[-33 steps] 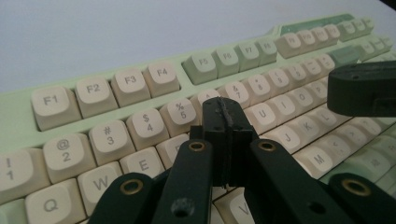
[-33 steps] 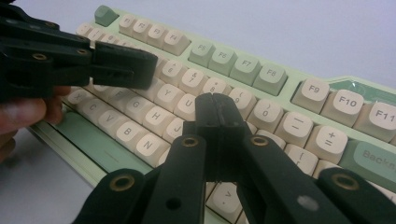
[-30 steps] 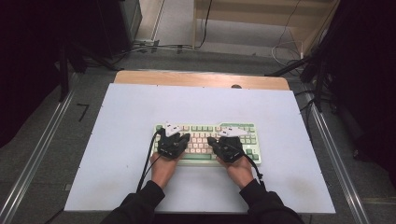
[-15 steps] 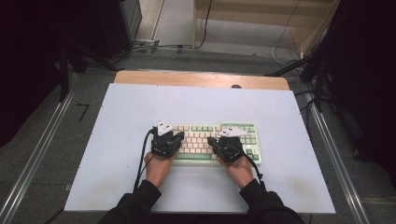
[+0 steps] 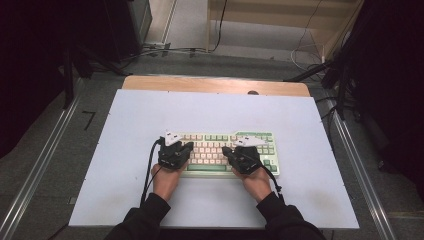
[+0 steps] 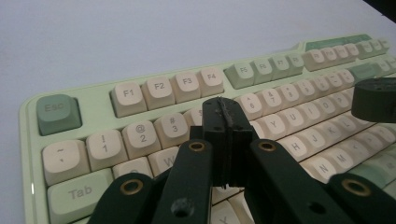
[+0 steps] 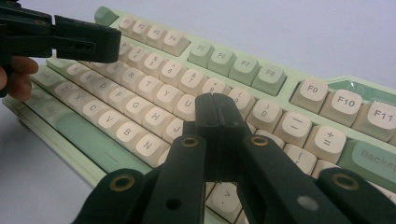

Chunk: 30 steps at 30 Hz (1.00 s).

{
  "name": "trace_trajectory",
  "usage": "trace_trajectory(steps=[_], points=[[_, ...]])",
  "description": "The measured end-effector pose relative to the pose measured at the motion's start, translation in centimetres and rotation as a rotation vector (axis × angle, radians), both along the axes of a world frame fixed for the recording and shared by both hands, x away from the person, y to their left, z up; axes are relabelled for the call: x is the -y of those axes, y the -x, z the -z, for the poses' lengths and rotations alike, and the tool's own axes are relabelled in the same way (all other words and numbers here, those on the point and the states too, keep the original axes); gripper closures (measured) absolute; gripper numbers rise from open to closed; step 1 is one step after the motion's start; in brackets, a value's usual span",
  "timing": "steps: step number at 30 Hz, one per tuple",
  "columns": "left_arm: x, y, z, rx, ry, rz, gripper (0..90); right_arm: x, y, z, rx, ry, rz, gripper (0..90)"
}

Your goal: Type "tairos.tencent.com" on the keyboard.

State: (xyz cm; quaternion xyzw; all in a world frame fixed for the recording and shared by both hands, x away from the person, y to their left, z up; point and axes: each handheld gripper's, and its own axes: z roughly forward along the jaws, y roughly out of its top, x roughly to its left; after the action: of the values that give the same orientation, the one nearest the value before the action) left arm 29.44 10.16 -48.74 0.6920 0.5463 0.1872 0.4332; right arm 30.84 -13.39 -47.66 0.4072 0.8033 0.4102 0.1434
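Both my left gripper (image 5: 176, 142) and right gripper (image 5: 239, 148) hover with clenched, empty fingers over the keyboard (image 5: 226, 153) on the counter (image 5: 125, 150), so typing seems unfinished.

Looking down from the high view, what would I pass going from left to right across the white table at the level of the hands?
Bare white table → left tongs → middle keys of the keyboard → right tongs → bare table again.
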Motion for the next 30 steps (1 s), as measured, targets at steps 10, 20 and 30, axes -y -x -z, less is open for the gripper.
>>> trace_trajectory(steps=[10, 20, 30], points=[[-0.17, -0.11, 0.49, -0.014, -0.015, -0.008, 90.0, -0.06, 0.05, 0.01, -0.001, 0.0, -0.002, 87.6], [-0.05, -0.08, 0.64, -0.018, -0.024, -0.007, 90.0, -0.04, 0.06, -0.01, 0.0, 0.0, -0.002, 87.6], [0.01, 0.09, 0.39, -0.005, -0.014, -0.01, 90.0, -0.09, 0.14, -0.04, 0.001, -0.001, -0.005, 87.6]])
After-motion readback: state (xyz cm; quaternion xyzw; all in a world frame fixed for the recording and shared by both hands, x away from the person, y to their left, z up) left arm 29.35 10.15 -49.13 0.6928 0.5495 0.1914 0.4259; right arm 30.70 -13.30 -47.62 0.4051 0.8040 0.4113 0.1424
